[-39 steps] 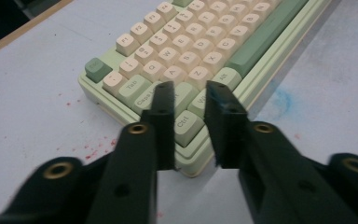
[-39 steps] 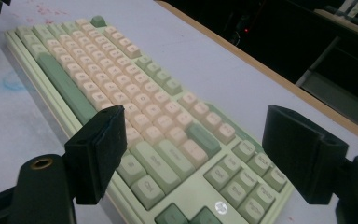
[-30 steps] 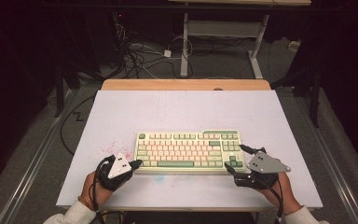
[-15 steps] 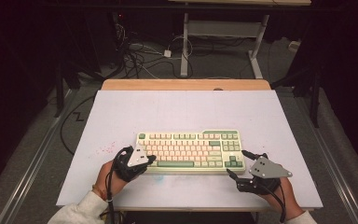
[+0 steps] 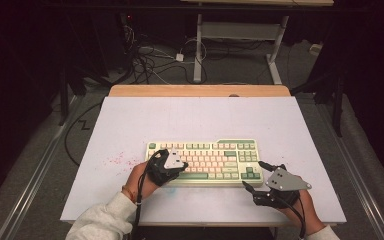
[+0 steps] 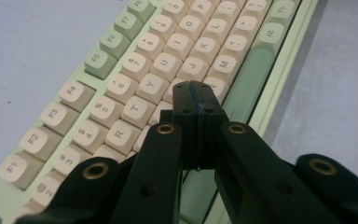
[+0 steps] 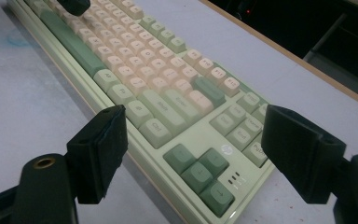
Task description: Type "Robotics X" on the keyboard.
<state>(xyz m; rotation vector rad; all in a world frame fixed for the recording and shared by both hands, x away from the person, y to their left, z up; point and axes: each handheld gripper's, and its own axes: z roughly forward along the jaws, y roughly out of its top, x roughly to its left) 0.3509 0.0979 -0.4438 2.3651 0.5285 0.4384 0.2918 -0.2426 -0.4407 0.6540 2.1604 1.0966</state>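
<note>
- The worktop (image 5: 130,125) is carrying one thing, a green and cream keyboard (image 5: 215,150), which is lying flat in the middle near the person's edge.
- At the left of the keyboard, some small red specks (image 5: 117,160) are showing on the worktop.
- The left hand-held gripper (image 5: 172,167) is hovering over the left part of the keyboard, and its grey plate is sitting above the keys in the high view.
- In the left gripper view, the left hand-held gripper (image 6: 196,100) is keeping its jaws pressed together with nothing between them; the tips are pointing down at the letter keys close to the long green space bar (image 6: 244,79). I cannot tell if the tips are touching a key.
- The right hand-held gripper (image 5: 257,176) is resting low just beside the right front corner of the keyboard.
- In the right gripper view, the right hand-held gripper (image 7: 193,154) is standing wide and empty, and the green arrow keys (image 7: 200,175) are lying between its two jaws, farther off.
</note>
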